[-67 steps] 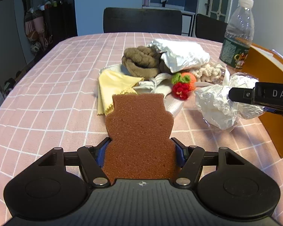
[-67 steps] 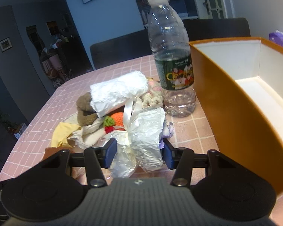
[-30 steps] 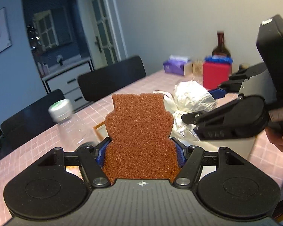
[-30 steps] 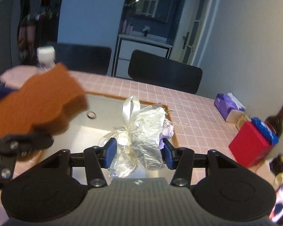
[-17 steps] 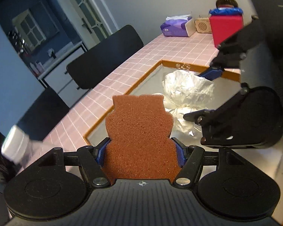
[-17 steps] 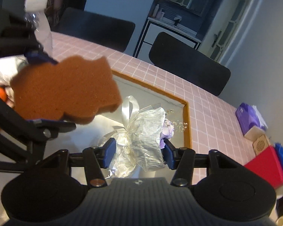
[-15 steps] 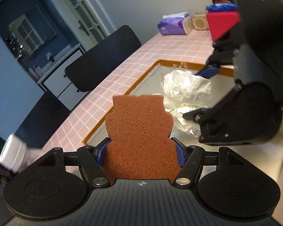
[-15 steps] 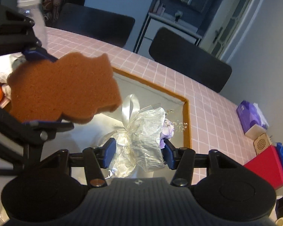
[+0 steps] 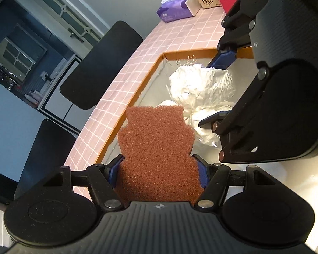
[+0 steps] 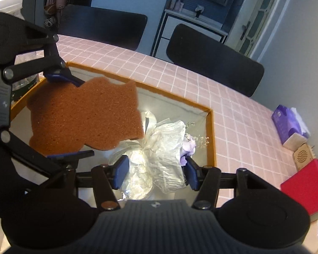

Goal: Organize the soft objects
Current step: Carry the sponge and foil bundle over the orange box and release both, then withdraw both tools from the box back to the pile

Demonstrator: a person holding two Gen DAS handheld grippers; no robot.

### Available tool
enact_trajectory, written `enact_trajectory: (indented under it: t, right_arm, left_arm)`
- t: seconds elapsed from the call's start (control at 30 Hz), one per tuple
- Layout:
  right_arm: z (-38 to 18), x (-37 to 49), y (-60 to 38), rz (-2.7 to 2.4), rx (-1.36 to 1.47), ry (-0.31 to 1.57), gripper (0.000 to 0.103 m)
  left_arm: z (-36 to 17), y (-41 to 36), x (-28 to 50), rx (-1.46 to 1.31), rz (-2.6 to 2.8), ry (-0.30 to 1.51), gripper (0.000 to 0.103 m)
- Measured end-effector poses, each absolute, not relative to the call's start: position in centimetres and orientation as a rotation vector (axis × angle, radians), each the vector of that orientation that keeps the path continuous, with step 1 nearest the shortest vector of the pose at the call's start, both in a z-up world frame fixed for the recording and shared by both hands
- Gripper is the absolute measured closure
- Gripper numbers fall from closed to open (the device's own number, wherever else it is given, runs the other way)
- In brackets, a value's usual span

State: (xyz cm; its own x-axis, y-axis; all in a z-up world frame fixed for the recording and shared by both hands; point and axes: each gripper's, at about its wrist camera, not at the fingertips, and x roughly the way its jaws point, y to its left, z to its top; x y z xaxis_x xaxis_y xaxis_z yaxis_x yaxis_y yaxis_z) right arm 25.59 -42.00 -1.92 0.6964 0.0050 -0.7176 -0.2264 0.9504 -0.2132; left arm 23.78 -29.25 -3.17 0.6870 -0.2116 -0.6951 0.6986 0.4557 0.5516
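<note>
The left gripper (image 9: 159, 169) clamps a flat brown sponge cut in a bear-like outline (image 9: 156, 146); its blue pads press on the sponge's lower sides, and the sponge stands up from between the fingers. Seen from the right wrist, the same sponge (image 10: 84, 114) hangs over the near left part of an open orange cardboard box with a pale inside (image 10: 211, 135), held above the box floor and not lying on it.

The right gripper (image 10: 154, 173) has a crinkled clear plastic bundle tied with a white ribbon (image 10: 159, 148) between its blue pads. Its jaws have just been opening, with the bundle between them. The right pad still lies against the bundle's side near a bit of purple stuffing; on the left a narrow gap appears between pad and plastic, though the crumpled film makes this hard to judge. The bundle sits low in the box, at or close to the floor near the far right corner. From the left wrist, the bundle (image 9: 201, 89) lies just beyond the sponge's top edge, with the right gripper (image 9: 218, 86) straddling it from the right.

The box (image 9: 137, 93) rests on a table with a pink checked cloth (image 10: 233, 110). On the cloth beyond the box stand a purple tissue pack (image 10: 288, 124) and a red box (image 10: 305, 186). A clear plastic water bottle with a white cap (image 10: 10, 2) shows behind the left gripper (image 10: 72, 116).
</note>
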Motion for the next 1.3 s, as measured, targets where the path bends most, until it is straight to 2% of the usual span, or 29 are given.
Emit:
enact_trajectory:
  t: [0.1, 0.2, 0.4, 0.73, 1.03, 1.3]
  right_arm:
    - [-1.8, 25.7, -42.3, 0.137, -0.273, 0.795, 0.042]
    - [-1.8, 25.8, -42.4, 0.13, -0.271, 0.796, 0.035]
    - [-1.2, 25.6, -42.3, 0.141, -0.262, 0.796, 0.027]
    - [1.1, 22.9, -41.9, 0.074, -0.221, 0.799, 0.021]
    - [3.1, 16.6, -39.1, -0.036, -0.171, 0.734, 0.019]
    - [4.2, 11.5, -34.0, 0.032, -0.131, 0.653, 0.017]
  left_arm:
    - [-3.4, -29.1, 24.1, 0.942, -0.606, 0.603, 0.018]
    - [-3.3, -28.7, 23.7, 0.944, -0.596, 0.59, 0.017]
    - [-2.9, -28.5, 22.8, 0.949, -0.594, 0.57, 0.013]
    - [-0.1, -27.0, 20.0, 0.917, -0.577, 0.493, 0.012]
    - [3.1, -22.0, 15.6, 0.703, -0.621, 0.402, 0.012]
    - [3.6, -15.8, 12.4, 0.517, -0.584, 0.368, 0.012]
